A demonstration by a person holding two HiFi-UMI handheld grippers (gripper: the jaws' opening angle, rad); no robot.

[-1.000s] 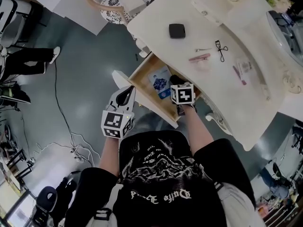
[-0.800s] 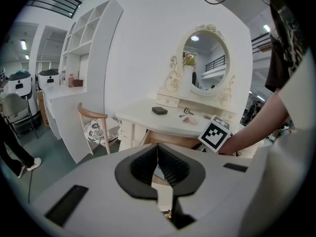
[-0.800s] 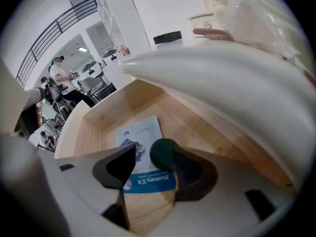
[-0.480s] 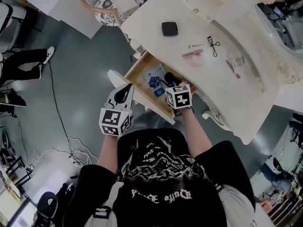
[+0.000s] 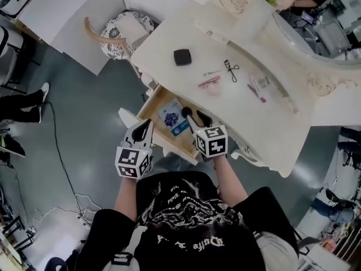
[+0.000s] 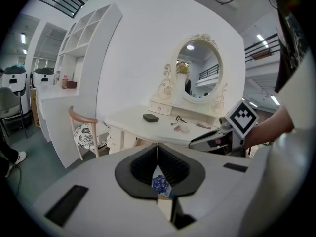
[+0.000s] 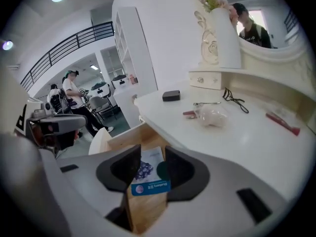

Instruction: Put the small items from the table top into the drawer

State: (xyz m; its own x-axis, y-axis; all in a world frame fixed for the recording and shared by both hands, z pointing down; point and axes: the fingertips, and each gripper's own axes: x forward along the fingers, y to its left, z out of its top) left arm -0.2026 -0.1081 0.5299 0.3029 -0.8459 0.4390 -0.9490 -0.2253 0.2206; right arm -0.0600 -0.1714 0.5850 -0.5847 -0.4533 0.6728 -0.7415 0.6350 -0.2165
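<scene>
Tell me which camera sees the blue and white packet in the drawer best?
The right gripper view: the blue and white packet lies big and close in the open drawer, its print showing. The head view shows it tiny; the left gripper view shows just a sliver of it.

Head view looks steeply down from above the person (image 5: 186,219), taking in the whole table (image 5: 271,123) and the open drawer (image 5: 153,109). Left gripper view sits low and farther back, facing across towards the mirror (image 6: 197,68). Right gripper view hangs close over the drawer (all three views share it, and the tabletop).
</scene>
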